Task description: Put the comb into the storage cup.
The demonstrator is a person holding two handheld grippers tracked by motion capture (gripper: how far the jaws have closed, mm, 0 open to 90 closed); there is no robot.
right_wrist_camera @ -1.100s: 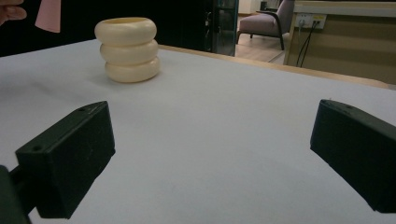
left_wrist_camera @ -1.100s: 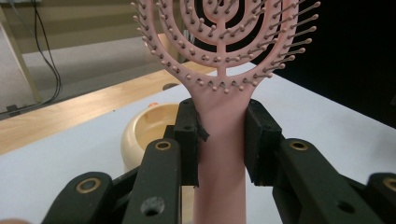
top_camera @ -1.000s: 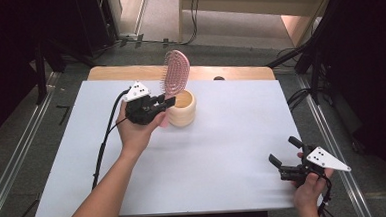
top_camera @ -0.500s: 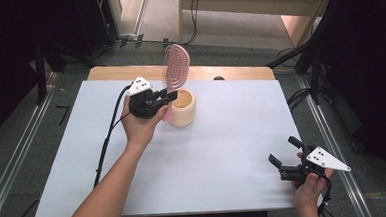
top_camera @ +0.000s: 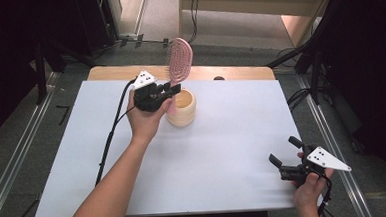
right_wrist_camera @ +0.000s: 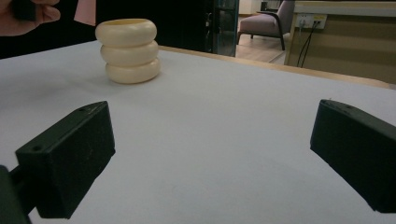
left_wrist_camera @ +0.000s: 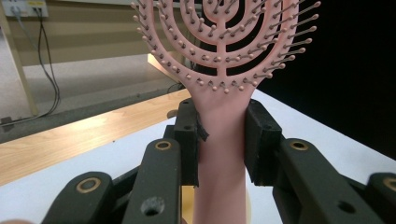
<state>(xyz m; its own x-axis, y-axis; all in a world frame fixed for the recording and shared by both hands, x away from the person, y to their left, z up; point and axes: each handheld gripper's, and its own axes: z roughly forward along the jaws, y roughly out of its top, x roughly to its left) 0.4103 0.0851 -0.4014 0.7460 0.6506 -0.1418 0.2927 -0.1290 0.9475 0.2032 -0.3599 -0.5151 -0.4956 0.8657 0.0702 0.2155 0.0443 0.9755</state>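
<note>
Pink hairbrush point(top_camera: 179, 58) stood upright in left gripper point(top_camera: 172, 92), above cream ringed holder point(top_camera: 182, 109) at table's far middle; right gripper point(top_camera: 285, 155) near right, apart. Left gripper view: pads clamped brush handle point(left_wrist_camera: 221, 140) on both sides. Right gripper view: jaws wide, nothing between, holder point(right_wrist_camera: 129, 50) far left.

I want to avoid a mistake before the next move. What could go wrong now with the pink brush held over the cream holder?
1. The left tongs grip the pink plastic hairbrush only by its narrow handle, with the heavy head high above, so it may tilt or slip.
2. The cream ribbed ring-shaped holder stands free on the white table sheet; a handle that misses the opening may push it over.
3. The right tongs, open, rest far away and cannot steady it.
</note>
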